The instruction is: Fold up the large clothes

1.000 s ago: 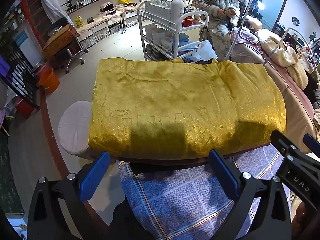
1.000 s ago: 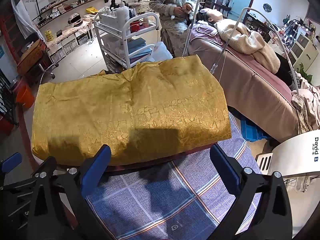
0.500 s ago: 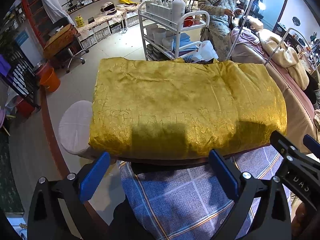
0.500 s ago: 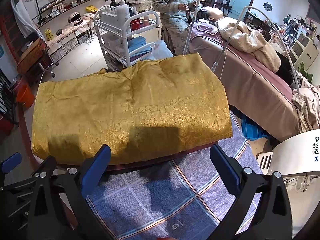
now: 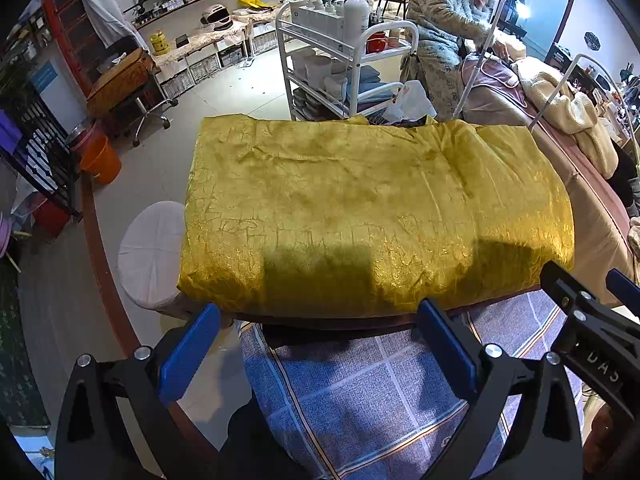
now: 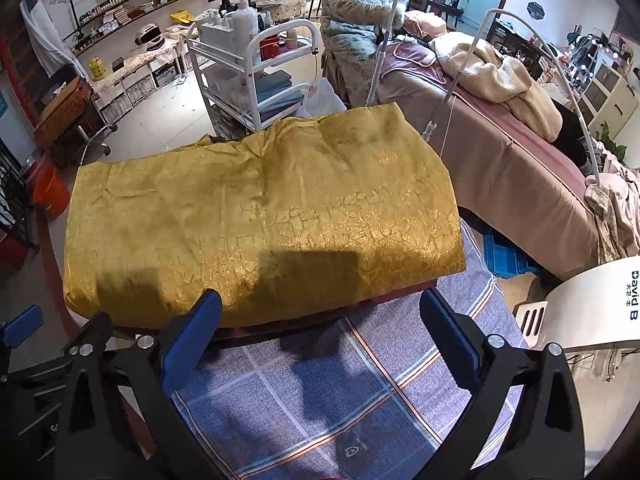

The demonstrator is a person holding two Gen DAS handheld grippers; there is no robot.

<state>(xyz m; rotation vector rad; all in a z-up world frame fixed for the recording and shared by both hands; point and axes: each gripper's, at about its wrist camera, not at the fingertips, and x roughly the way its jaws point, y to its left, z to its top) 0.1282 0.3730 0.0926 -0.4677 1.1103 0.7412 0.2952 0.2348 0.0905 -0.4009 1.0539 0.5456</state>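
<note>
My left gripper (image 5: 318, 346) has its blue-padded fingers (image 5: 188, 350) spread apart, gripping nothing; my right gripper (image 6: 320, 344) is likewise spread and empty. Both hover over one blue checked towel (image 5: 360, 392), whose near end is cut off by the frame. Just beyond lies one folded shiny gold patterned garment (image 5: 372, 208), flat across the bed and hiding the surface beneath. Behind it I make out one white wheeled trolley (image 6: 248, 64).
</note>
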